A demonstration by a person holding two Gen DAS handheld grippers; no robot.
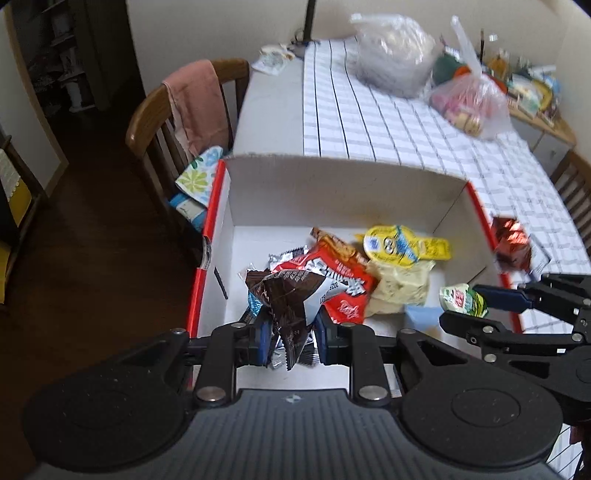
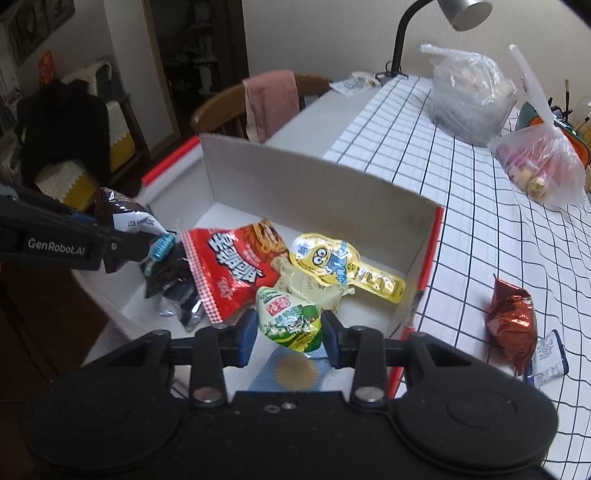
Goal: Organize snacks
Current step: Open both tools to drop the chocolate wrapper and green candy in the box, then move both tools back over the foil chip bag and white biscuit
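A white cardboard box with red edges (image 1: 332, 184) (image 2: 295, 177) sits on the table and holds several snacks: a red packet (image 1: 343, 273) (image 2: 229, 266), a yellow Minion pouch (image 1: 399, 243) (image 2: 332, 258) and a pale packet (image 1: 402, 284). My left gripper (image 1: 291, 332) is shut on a dark brown packet (image 1: 288, 299) (image 2: 122, 214) above the box's near left part. My right gripper (image 2: 290, 328) is shut on a green and white packet (image 2: 290, 317) (image 1: 463, 299) above the box's near right part. A shiny red-brown packet (image 2: 511, 325) (image 1: 511, 243) lies on the table right of the box.
Two plastic bags (image 2: 472, 92) (image 2: 543, 162) and a desk lamp (image 2: 406, 33) stand at the back of the checked tablecloth (image 2: 461, 206). A wooden chair with a pink towel (image 1: 195, 99) stands left of the table. A small white packet (image 2: 550, 354) lies by the red-brown one.
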